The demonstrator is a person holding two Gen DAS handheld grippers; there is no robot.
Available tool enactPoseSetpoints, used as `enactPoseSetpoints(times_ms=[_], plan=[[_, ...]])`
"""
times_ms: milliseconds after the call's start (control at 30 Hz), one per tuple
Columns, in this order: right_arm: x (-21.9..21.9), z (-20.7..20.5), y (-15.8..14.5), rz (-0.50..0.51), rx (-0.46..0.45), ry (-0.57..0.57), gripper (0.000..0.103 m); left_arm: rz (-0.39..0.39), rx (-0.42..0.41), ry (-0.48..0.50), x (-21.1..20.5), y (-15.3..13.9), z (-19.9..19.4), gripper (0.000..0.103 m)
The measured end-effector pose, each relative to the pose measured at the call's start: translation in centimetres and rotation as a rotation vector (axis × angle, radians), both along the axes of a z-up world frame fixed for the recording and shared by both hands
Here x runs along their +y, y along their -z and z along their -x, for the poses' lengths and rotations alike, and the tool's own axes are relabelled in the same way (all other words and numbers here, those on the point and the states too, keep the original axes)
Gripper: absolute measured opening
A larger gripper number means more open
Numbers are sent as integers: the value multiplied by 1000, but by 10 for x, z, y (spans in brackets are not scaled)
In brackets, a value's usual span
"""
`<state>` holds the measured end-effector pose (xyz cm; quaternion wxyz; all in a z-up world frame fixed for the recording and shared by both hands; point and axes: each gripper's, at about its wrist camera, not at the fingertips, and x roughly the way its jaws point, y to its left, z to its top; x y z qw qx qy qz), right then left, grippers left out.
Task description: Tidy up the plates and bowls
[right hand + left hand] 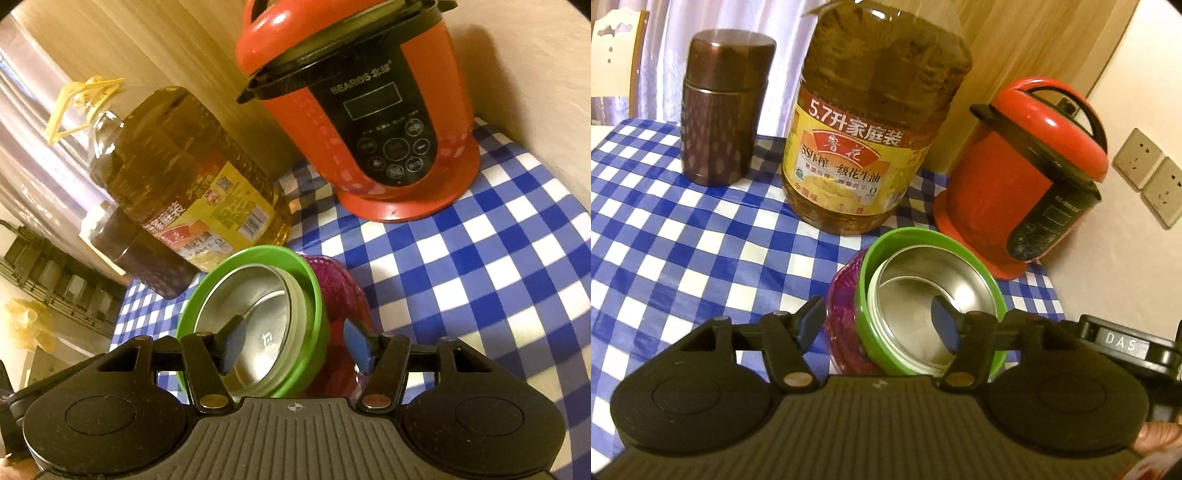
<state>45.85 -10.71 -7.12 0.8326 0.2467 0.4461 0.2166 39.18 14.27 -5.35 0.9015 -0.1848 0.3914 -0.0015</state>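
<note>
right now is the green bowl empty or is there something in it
Empty. The green bowl shows only its bare steel lining in both wrist views; it sits tilted against the pink bowl.

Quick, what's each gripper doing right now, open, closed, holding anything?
Left gripper: fingers straddle the rims of the green bowl and pink bowl; grip cannot be told.
Right gripper: same, straddling both bowls' rims; cannot be told.

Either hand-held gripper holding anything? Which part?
Both straddle the walls of the nested green bowl and pink bowl, one finger inside; jaws look wide, so a firm hold cannot be told.
</note>
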Motion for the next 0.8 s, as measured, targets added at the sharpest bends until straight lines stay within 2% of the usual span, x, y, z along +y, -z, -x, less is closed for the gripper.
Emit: enactPoseSetpoints(times_ms=[267,433,600,800], plan=[[-8,39,-9,37,-57,12,60,-92,-75,-16,-10,-12,44,60],[-6,65,-13,83,-91,-6,60,-215,-102,8,-28,-14,72,60],[-6,94,-16,137,-121,-30,60,-206,-84,-5,-35,-8,99,61],[-8,123,-28,193,-153,-46,60,-164,-67,-42,-36,-6,127,67]])
